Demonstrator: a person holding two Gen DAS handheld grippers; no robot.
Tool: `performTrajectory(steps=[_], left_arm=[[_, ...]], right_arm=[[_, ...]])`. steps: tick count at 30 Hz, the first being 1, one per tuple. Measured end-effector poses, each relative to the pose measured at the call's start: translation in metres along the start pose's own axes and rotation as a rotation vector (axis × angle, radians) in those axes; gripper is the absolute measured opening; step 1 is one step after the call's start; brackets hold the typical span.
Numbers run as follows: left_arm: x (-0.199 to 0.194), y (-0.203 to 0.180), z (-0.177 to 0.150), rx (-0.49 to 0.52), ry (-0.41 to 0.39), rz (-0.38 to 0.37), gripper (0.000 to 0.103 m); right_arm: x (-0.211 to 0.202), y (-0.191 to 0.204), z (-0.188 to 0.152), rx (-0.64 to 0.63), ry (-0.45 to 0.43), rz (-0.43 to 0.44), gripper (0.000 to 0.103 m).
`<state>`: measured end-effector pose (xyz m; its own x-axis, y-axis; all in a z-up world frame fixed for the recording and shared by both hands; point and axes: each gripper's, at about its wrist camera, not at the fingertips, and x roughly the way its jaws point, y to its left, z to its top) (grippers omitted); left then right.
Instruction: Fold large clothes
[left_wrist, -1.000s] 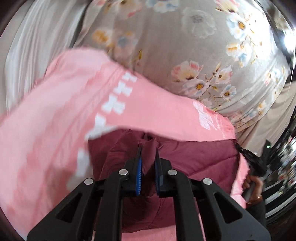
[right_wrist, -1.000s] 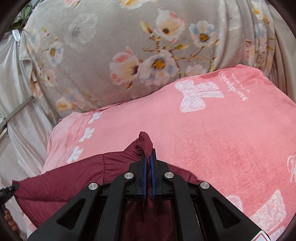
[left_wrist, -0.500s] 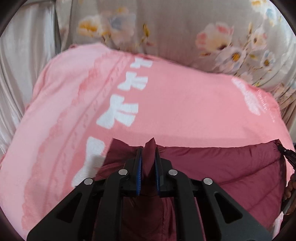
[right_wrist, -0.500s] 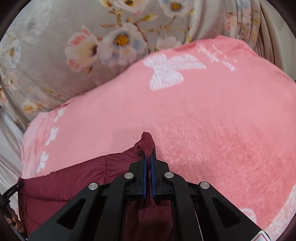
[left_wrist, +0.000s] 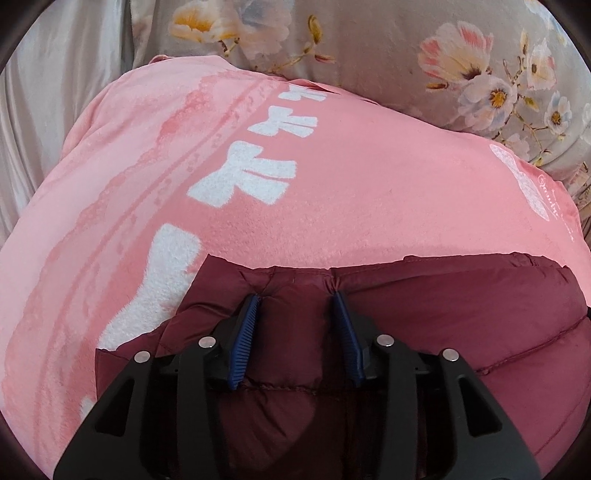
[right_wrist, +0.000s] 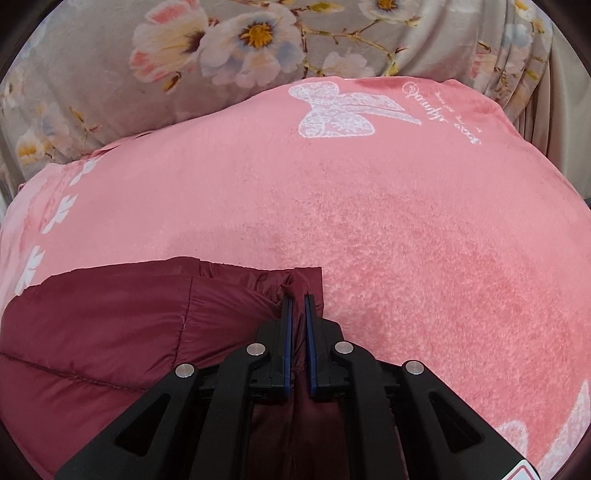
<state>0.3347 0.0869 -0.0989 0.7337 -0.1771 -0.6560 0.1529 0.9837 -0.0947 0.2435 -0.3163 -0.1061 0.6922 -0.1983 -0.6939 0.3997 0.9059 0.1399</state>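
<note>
A quilted maroon padded garment (left_wrist: 443, 314) lies folded on pink fleece blanket (left_wrist: 332, 192); left fingers (left_wrist: 245, 332) wide apart, right fingers (right_wrist: 287, 332) narrowly pinching its corner; release remains.

- the quilted jacket (left_wrist: 443, 314) between and under the fingers is deep maroon, with stitched seams of the same colour.
- the finger pads (left_wrist: 243, 339) are ridged blue; the gripper frames behind them are black with silver screws.
- the blanket (right_wrist: 406, 240) beyond the fingertips is salmon pink and fuzzy, with a white lace-patterned bow (right_wrist: 343, 110) and white script far ahead.
- left of the left fingers, a row of white bows (left_wrist: 243, 177) runs beside darker pink stripes.
- the fabric (right_wrist: 92, 92) farthest ahead is grey-beige, printed with white, pink and yellow-centred flowers.
</note>
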Motion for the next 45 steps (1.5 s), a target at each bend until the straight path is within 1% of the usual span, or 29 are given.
performTrajectory(steps=[2,6,8,9,10,11,12,15,16,18,20,21,22,24,26,28,30,31,33,35,37,39,45], left_arm=[[0.002,0.0,0.0,0.0,0.003,0.005,0.045],[0.004,-0.002,0.001,0.008,0.006,0.032,0.052],[0.004,-0.003,0.001,0.016,0.007,0.056,0.058],[0.003,-0.003,0.002,0.019,0.01,0.061,0.059],[0.001,-0.002,0.003,0.02,0.016,0.069,0.06],[-0.005,-0.001,0.004,0.02,0.02,0.079,0.06],[-0.013,0.0,0.003,0.019,0.018,0.077,0.06],[-0.052,-0.002,0.004,0.027,-0.04,0.036,0.06],[-0.066,-0.009,0.006,0.042,-0.061,0.03,0.06],[-0.084,-0.027,0.01,0.074,-0.089,0.014,0.06],[-0.095,-0.053,0.014,0.111,-0.101,-0.022,0.064],[-0.096,-0.065,0.015,0.126,-0.097,-0.035,0.065],[-0.095,-0.08,0.014,0.139,-0.089,-0.048,0.066],[-0.088,-0.099,0.01,0.15,-0.075,-0.044,0.066],[-0.073,-0.112,0.002,0.133,-0.044,-0.024,0.066],[-0.058,-0.115,-0.006,0.096,-0.007,-0.038,0.066],[-0.043,-0.118,-0.016,0.074,0.018,-0.018,0.066],[-0.04,-0.119,-0.02,0.074,0.015,-0.006,0.067],[-0.036,-0.122,-0.025,0.083,-0.002,0.02,0.072],[-0.031,-0.124,-0.03,0.092,-0.014,0.035,0.081],[-0.025,-0.124,-0.035,0.088,-0.02,0.052,0.082],[-0.023,-0.121,-0.037,0.076,-0.019,0.051,0.082],[-0.016,-0.121,-0.037,0.069,-0.002,0.07,0.084]], right_arm=[[0.002,-0.001,0.0,0.004,0.007,0.006,0.012],[0.002,-0.002,0.0,0.012,0.012,0.007,0.015],[0.003,-0.006,0.001,0.027,0.019,0.022,0.018],[0.002,-0.008,0.002,0.04,0.024,0.036,0.019],[-0.001,-0.014,0.003,0.065,0.028,0.042,0.025],[-0.008,-0.02,0.004,0.095,0.023,0.021,0.032],[-0.023,-0.025,0.004,0.12,-0.01,0.021,0.032],[-0.063,-0.027,0.004,0.137,-0.106,0.054,0.032],[-0.077,-0.021,0.004,0.126,-0.133,0.075,0.033],[-0.095,-0.001,0.006,0.094,-0.154,0.127,0.033],[-0.107,0.039,0.005,0.005,-0.153,0.189,0.032],[-0.108,0.053,0.002,-0.025,-0.151,0.202,0.033],[-0.108,0.076,-0.003,-0.075,-0.146,0.227,0.033],[-0.103,0.11,-0.016,-0.144,-0.138,0.242,0.033],[-0.094,0.128,-0.026,-0.167,-0.124,0.244,0.033],[-0.081,0.137,-0.037,-0.162,-0.099,0.245,0.033],[-0.067,0.141,-0.047,-0.159,-0.082,0.224,0.033],[-0.063,0.138,-0.049,-0.155,-0.079,0.221,0.033],[-0.057,0.134,-0.054,-0.143,-0.073,0.225,0.032],[-0.051,0.134,-0.058,-0.144,-0.071,0.223,0.032],[-0.05,0.137,-0.062,-0.158,-0.076,0.203,0.032],[-0.048,0.139,-0.064,-0.167,-0.076,0.187,0.032],[-0.043,0.142,-0.064,-0.174,-0.059,0.161,0.031]])
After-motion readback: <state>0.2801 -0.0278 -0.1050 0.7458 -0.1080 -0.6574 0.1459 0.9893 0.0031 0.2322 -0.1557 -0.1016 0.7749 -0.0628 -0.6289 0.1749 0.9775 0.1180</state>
